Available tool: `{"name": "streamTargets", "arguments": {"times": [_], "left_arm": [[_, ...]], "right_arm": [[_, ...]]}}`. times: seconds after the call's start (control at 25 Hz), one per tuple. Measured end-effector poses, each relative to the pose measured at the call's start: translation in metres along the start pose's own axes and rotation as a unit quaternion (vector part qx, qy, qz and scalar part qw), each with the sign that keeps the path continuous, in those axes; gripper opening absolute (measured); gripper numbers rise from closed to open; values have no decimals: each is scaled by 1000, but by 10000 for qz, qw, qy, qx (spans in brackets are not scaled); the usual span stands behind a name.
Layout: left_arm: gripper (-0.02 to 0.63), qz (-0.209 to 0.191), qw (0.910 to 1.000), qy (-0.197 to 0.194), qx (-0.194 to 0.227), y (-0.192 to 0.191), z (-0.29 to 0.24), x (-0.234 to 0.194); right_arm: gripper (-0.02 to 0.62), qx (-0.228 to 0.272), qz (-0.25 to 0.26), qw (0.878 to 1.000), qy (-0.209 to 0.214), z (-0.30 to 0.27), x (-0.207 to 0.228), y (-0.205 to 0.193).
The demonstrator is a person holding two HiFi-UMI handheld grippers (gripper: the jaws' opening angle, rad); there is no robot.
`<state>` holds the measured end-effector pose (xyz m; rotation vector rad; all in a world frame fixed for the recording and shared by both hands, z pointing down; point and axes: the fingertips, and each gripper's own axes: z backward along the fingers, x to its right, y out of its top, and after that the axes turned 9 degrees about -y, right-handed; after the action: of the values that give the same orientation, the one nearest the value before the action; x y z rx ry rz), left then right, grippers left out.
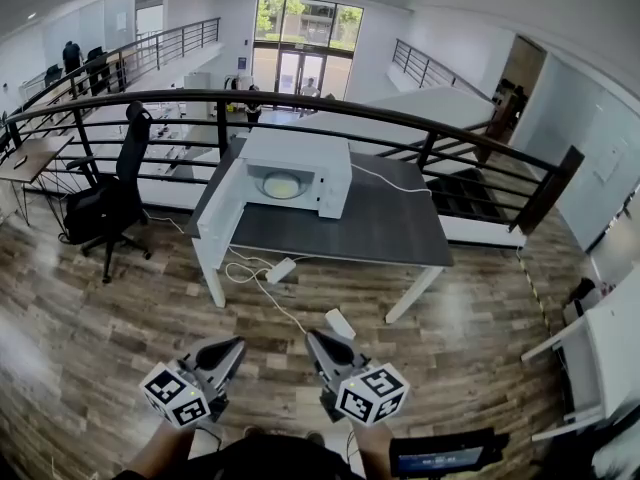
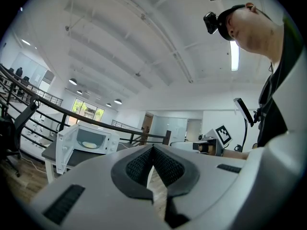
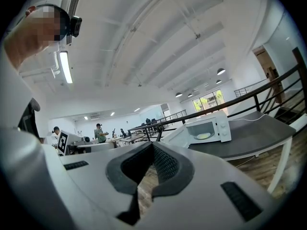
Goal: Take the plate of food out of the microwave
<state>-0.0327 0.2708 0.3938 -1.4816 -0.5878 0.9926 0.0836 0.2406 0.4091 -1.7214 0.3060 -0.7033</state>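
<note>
Wood-plank floor (image 1: 120, 348) fills a bright mezzanine ringed by a dark railing (image 1: 400, 118), with a black office chair (image 1: 115, 198) off to the left. A dark-topped counter (image 1: 380, 223) on white legs stands just in front of the railing. The white microwave (image 1: 300, 153) sits at the counter's far left corner, and its door (image 1: 222, 208) is swung wide open toward the left edge. Inside the lit cavity, the plate of food (image 1: 281, 184) lies flat in the middle with pale yellowish food on it. A white cable runs from the microwave across the counter toward the far right edge, and a power strip (image 1: 281, 269) lies on the floor below the near edge.

Both tools are held low and close to the person, well apart from the counter and pointing toward it. The left tool (image 1: 238, 344) has its dark ribbed pads meeting at the tips with nothing between them. The right tool (image 1: 311, 336) is likewise closed and empty. The left gripper view shows the microwave (image 2: 91, 140) and plate (image 2: 89, 144) far ahead to the left; the right gripper view shows the microwave (image 3: 211, 128) ahead to the right.
</note>
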Motion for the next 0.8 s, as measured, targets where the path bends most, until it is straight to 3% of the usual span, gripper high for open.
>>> {"name": "streamTargets", "arguments": {"times": [0.48, 0.8], "left_arm": [[5, 45, 9996, -269, 24, 3, 24, -24], [5, 83, 9999, -122, -9, 2, 0, -49]], "right_arm": [[0, 59, 69, 9995, -290, -21, -20, -8], [0, 103, -169, 9994, -293, -43, 12, -3]]}}
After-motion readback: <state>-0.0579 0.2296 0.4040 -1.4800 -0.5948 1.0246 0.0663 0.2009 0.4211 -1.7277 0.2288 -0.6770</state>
